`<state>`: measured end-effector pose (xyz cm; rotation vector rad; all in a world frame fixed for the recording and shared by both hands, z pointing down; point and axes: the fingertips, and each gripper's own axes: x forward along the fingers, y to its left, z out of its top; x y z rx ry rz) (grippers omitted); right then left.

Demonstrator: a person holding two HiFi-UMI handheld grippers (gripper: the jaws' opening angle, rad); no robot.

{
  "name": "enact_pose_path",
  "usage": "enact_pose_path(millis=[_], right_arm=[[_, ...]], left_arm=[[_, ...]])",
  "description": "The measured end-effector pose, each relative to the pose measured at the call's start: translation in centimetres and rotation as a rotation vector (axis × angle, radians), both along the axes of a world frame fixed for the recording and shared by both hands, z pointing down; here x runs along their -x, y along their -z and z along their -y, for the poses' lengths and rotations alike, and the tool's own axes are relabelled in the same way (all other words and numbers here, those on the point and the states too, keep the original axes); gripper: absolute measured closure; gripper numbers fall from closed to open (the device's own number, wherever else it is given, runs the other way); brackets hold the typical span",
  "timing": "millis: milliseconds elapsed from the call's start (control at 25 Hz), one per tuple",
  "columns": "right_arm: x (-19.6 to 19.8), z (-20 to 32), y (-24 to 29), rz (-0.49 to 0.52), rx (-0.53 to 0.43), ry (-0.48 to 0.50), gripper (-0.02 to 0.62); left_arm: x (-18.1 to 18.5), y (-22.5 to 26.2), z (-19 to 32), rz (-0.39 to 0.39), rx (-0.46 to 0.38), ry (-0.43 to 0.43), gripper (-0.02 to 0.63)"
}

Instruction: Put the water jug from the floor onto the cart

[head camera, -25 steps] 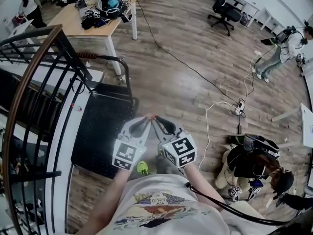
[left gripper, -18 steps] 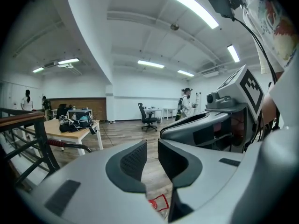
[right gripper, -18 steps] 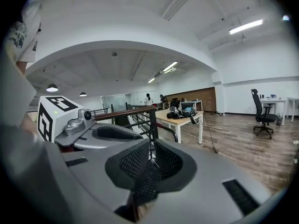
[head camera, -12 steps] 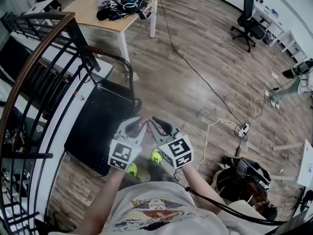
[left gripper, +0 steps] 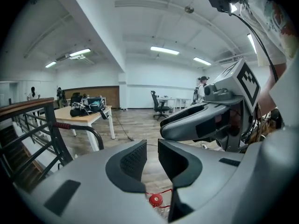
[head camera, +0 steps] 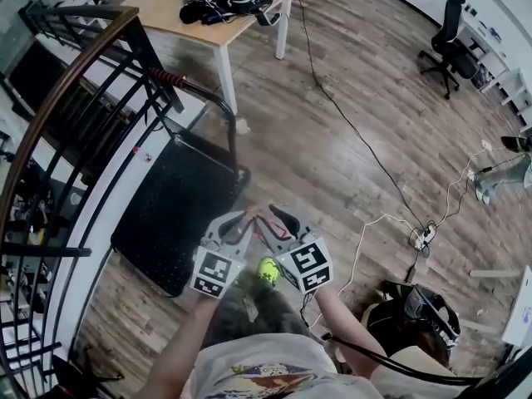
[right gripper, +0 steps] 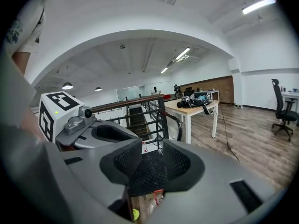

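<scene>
Wood floor fills the head view, open to the right apart from a trailing cable. Stair railing boxes in the left side. Cart sits beside it, black deck bare, handle at the far end. Its near edge is free, just beside the left gripper.

Changed: the view has swung, so the cart now looks closer and larger. Right gripper has just been opening, fingers now well apart, nothing between. Left has opened a little too, fingers at a narrow gap, nothing between.

Water jug is on the floor right below them, red cap showing under the left fingers, not gripped. Reads as set-up for the grab. The lift would then go left onto the deck, with the railing the only tight side.
</scene>
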<state>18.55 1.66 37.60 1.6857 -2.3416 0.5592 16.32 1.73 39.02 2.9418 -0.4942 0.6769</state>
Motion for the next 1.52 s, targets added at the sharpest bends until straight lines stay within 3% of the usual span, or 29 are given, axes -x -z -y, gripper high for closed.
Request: enact_pose_path(millis=[320, 840, 1520], right_arm=[[-0.4, 2.8, -4.9, 0.006, -0.013, -0.007, 0.472], [-1.2, 5.6, -14.3, -0.042, 0.055, -0.074, 0.472], [-1.3, 7.7, -28.5, -0.088, 0.158, -0.027, 0.472]], left_arm=[[-1.8, -5.9, 2.1, 0.020, 0.002, -0.042, 0.551], [-0.2, -13.5, 6.6, -0.017, -0.011, 0.036, 0.551], [-1.0, -27.1, 8.3, 0.017, 0.039, 0.011, 0.525]])
